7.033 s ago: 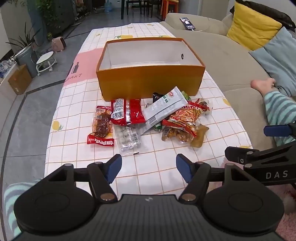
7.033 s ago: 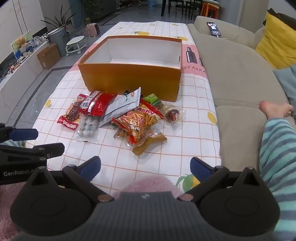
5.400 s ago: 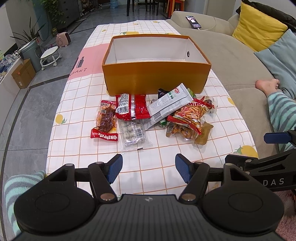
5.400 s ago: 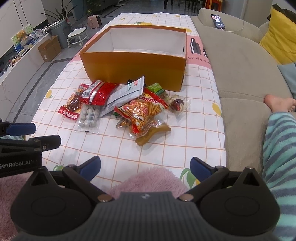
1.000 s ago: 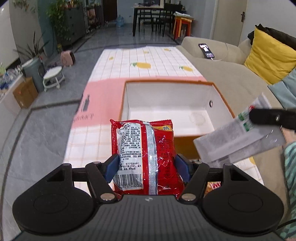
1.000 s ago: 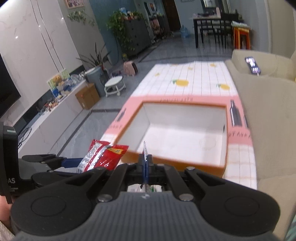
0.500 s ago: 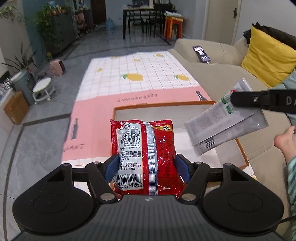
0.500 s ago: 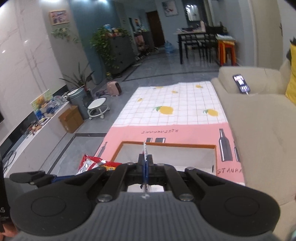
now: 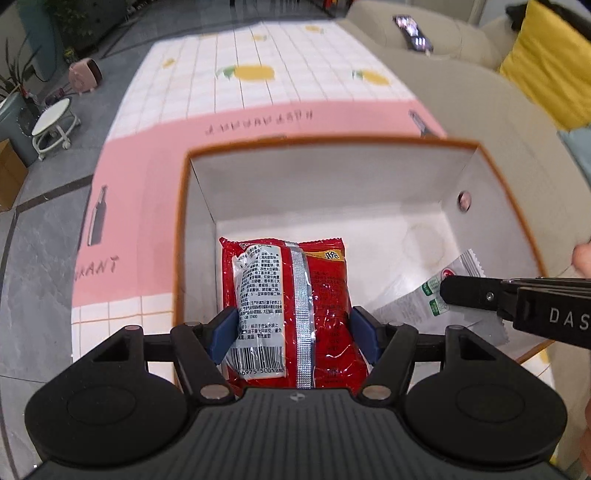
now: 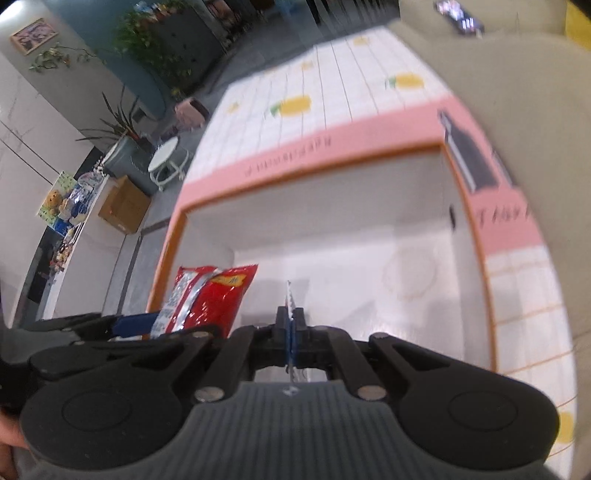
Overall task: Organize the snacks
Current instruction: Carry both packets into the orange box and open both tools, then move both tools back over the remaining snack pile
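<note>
Left gripper (image 9: 293,330), at the bottom centre of its own view, is tilted steeply down over the orange box (image 9: 177,236) and grips a red snack packet (image 9: 286,314) by its two long edges between the blue pads (image 9: 223,330), barcode side up. Right gripper (image 10: 290,326) is clenched tight on the thin edge of a white snack packet (image 9: 424,299); in the left wrist view it reaches in from the right edge of the frame, its black fingers pinching that packet over the lower right part of the box. Both packets hang over the box's white interior, the red one toward its left side, the white one to the right; whether either touches the floor cannot be told. Around the box lies a pink-and-white checked tablecloth (image 9: 258,92) with lemon prints. A beige sofa (image 9: 480,110) fills the upper right, with a phone (image 9: 412,31) on it.
</note>
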